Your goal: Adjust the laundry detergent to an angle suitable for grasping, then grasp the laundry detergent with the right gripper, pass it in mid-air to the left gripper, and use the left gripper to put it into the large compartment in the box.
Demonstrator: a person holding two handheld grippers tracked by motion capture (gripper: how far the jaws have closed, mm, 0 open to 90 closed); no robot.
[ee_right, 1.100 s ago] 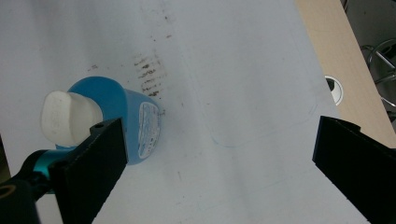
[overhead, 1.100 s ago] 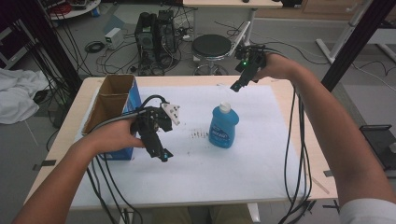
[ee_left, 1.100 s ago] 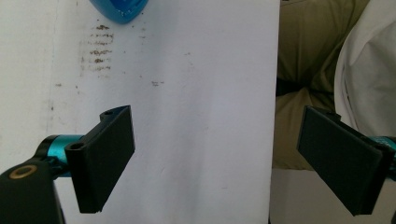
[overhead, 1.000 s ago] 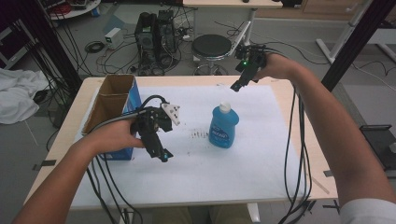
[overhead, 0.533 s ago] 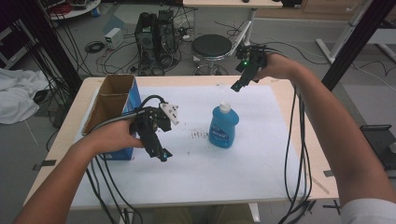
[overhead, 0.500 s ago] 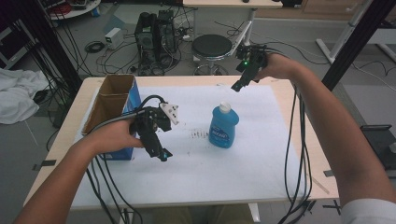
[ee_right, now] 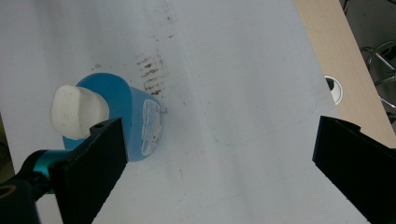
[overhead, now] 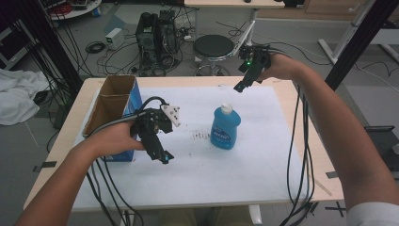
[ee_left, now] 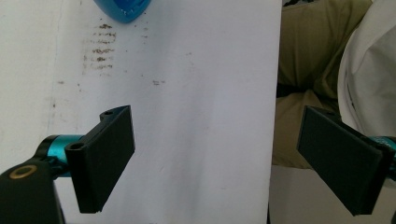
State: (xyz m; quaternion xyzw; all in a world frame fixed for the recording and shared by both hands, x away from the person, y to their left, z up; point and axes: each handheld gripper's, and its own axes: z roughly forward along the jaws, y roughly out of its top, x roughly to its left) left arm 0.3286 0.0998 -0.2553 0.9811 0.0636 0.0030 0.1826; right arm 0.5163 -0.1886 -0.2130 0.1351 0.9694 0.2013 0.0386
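**Both grippers hovering, bottle untouched**

The bottle (overhead: pixel 225 128) is standing upright near the middle of the white sheet (overhead: pixel 263 179) on the bench (overhead: pixel 301 117), blue with a white cap and a label. The right gripper (overhead: pixel 240 86) is hanging above the far edge, jaws wide apart, looking down at the cap. The left gripper (overhead: pixel 163 158) is hovering just beside the box (overhead: pixel 112 110), jaws also spread, holding nothing. This looks like the approach step; next, one gripper needs lowering to straddle the bottle's body before closing.
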